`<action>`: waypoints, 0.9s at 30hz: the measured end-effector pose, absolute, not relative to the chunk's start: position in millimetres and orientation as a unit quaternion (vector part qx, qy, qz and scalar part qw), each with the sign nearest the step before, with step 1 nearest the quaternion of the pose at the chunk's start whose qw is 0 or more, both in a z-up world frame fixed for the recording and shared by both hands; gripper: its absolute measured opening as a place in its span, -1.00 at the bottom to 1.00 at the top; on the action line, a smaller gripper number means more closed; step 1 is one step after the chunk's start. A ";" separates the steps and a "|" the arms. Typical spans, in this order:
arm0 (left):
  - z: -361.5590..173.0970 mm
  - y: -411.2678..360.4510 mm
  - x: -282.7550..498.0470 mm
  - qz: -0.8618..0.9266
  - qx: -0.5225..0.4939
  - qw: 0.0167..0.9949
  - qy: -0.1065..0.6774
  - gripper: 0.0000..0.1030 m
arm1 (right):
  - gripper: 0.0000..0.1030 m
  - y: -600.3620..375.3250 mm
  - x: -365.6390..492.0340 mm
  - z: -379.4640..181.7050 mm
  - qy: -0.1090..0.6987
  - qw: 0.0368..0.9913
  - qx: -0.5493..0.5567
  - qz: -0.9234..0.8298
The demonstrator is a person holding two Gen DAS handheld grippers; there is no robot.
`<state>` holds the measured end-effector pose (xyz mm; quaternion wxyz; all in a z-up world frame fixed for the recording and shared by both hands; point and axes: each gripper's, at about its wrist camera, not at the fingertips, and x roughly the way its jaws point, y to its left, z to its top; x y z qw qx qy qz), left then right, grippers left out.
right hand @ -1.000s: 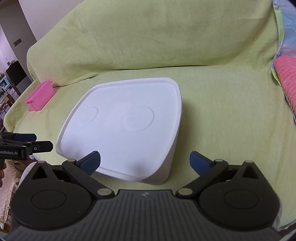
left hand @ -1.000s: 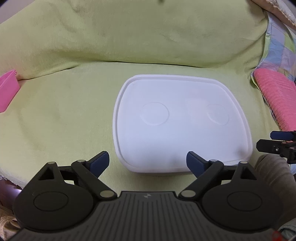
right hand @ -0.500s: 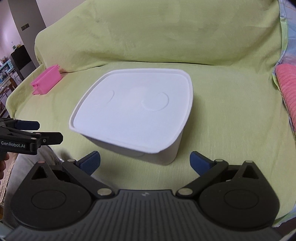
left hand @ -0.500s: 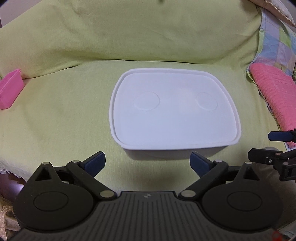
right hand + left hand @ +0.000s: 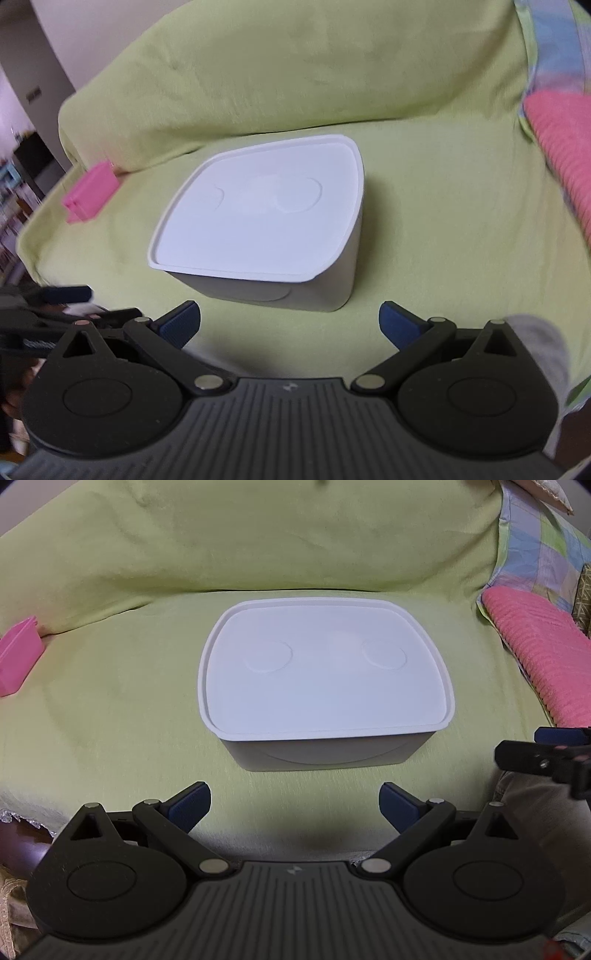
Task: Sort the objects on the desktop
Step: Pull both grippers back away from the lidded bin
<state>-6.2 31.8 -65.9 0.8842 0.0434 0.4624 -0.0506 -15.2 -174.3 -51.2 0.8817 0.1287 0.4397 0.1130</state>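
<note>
A white lidded storage box (image 5: 325,679) (image 5: 262,221) sits on the green-covered sofa seat, its lid closed with two round dimples. My left gripper (image 5: 294,805) is open, well short of the box's near wall, with nothing between its blue pads. My right gripper (image 5: 290,323) is open too, in front of the box's near right corner, empty. The right gripper's fingers (image 5: 546,749) show at the right edge of the left wrist view. The left gripper's fingers (image 5: 66,302) show blurred at the left edge of the right wrist view.
A small pink box (image 5: 16,661) (image 5: 90,192) lies at the seat's left end. A pink ribbed cushion (image 5: 543,653) (image 5: 565,147) and a patchwork cloth (image 5: 539,550) sit on the right. The green sofa back (image 5: 258,535) rises behind the box.
Both grippers have pulled back from the white box, which now looks smaller and shows its front wall. Both stayed open and empty.
</note>
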 end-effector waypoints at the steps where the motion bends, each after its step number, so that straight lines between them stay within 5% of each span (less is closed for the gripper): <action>1: -66.4 29.9 -6.3 -0.049 0.047 0.884 0.462 0.91 | 0.98 -175.6 -16.4 -52.0 0.444 0.879 0.134 0.111; 19: -74.8 26.7 -12.3 -0.030 0.063 0.879 0.471 0.92 | 0.98 -146.2 -12.1 -56.7 0.454 0.890 0.022 0.042; 27: -63.6 25.5 -8.8 -0.037 0.072 0.882 0.465 0.91 | 0.98 -158.3 -2.9 -47.3 0.453 0.883 0.116 0.051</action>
